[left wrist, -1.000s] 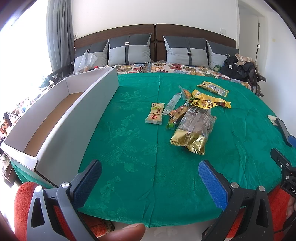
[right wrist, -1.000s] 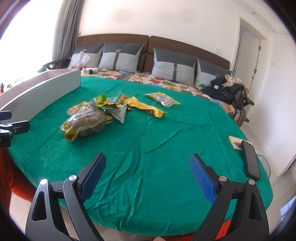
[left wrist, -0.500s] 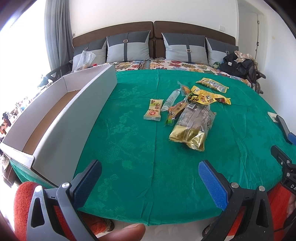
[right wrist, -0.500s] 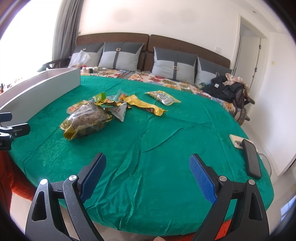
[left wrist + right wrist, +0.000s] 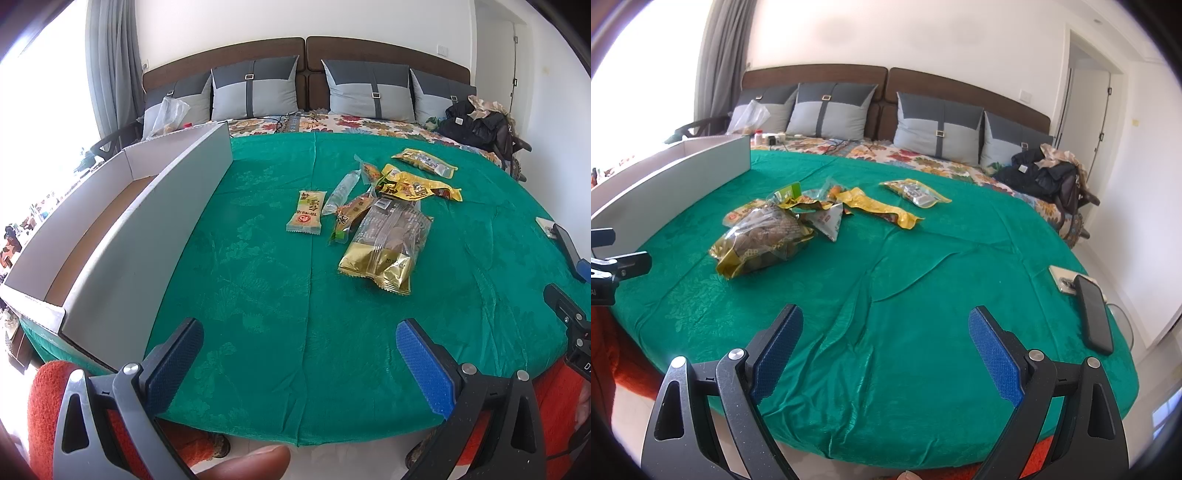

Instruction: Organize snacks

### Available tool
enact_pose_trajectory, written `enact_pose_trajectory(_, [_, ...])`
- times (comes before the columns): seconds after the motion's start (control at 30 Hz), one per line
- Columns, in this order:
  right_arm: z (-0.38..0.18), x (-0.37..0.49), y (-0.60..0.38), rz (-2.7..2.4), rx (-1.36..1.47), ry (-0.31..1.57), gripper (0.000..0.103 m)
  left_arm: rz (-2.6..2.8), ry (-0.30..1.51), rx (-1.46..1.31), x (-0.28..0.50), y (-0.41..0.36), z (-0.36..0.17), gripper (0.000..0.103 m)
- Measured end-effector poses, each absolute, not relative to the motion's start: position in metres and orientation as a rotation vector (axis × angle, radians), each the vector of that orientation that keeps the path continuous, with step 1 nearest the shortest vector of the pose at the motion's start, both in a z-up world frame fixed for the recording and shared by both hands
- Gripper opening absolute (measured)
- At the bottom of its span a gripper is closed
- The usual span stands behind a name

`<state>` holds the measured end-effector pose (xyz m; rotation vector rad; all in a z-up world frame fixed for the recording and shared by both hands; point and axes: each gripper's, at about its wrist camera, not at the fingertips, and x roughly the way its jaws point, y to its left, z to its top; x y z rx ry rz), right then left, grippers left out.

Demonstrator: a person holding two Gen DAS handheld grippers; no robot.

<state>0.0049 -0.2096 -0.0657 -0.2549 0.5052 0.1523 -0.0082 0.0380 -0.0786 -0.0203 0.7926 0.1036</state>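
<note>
While both grippers hang over the near edge of the green cloth (image 5: 258,295), neither touches anything. Left gripper (image 5: 299,354): jaws spread wide, nothing between the blue pads. Right gripper (image 5: 884,341): same, wide apart and empty. Snack packets (image 5: 373,206) lie in a loose pile mid-cloth, well ahead of both; the gold bag (image 5: 762,242) is nearest. Long cardboard box (image 5: 110,229) sits at the left edge, apart from the pile.

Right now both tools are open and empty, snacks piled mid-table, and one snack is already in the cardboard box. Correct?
Not quite. The cardboard box holds no snack in the part the left wrist view shows. Left tool and right tool are open and empty; the snacks lie mid-table on the green cloth.
</note>
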Motion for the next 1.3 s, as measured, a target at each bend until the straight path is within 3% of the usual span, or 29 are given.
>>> enact_pose_trajectory(0.8, [-0.073, 0.010, -0.211, 0.160, -0.242, 0.537, 0.093, 0.074, 0.905, -0.075, 0.002, 0.047, -0.095, 0.103])
enact_pose_trajectory(1.03, [-0.087, 0.037, -0.201, 0.294, -0.139, 0.722, 0.093, 0.083, 0.932, -0.095, 0.006, 0.053, -0.099, 0.103])
enact_pose_trajectory(1.3, [-0.066, 0.124, -0.106, 0.439, 0.075, 0.931, 0.093, 0.131, 0.906, -0.067, 0.005, 0.061, -0.095, 0.103])
